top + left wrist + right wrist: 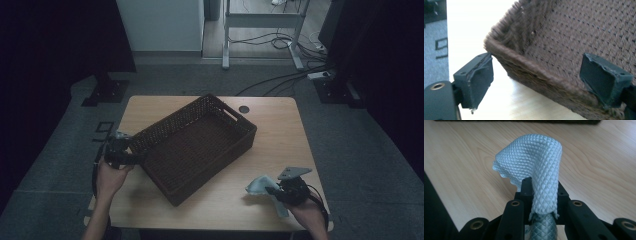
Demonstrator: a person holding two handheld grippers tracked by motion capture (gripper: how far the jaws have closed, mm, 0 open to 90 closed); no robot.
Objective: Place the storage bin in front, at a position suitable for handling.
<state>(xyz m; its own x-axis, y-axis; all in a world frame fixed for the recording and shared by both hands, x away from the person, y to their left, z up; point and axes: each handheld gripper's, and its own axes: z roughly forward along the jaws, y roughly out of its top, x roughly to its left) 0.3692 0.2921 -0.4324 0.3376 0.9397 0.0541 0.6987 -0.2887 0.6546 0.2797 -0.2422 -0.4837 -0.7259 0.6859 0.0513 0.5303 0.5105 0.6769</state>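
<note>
A dark brown woven basket [215, 165] lies at an angle on the middle of the wooden table [280, 130], with nothing inside it. My left gripper [131, 156] is at its left corner. In the left gripper view the gripper [539, 77] stands open, one jaw outside the basket's rim [529, 67] and the other inside, neither pad pressing the wall. Near the table's front right, my right gripper [272, 190] is shut on a light blue waffle-weave cloth [257, 186]. In the right gripper view the cloth [536, 157] arches up and forward out of the shut gripper [541, 192].
A small round hole [243, 109] sits in the table behind the basket. Bare wood lies between the basket and my right hand. Beyond the table, cables [280, 80] run over the grey floor to a white desk frame [262, 22].
</note>
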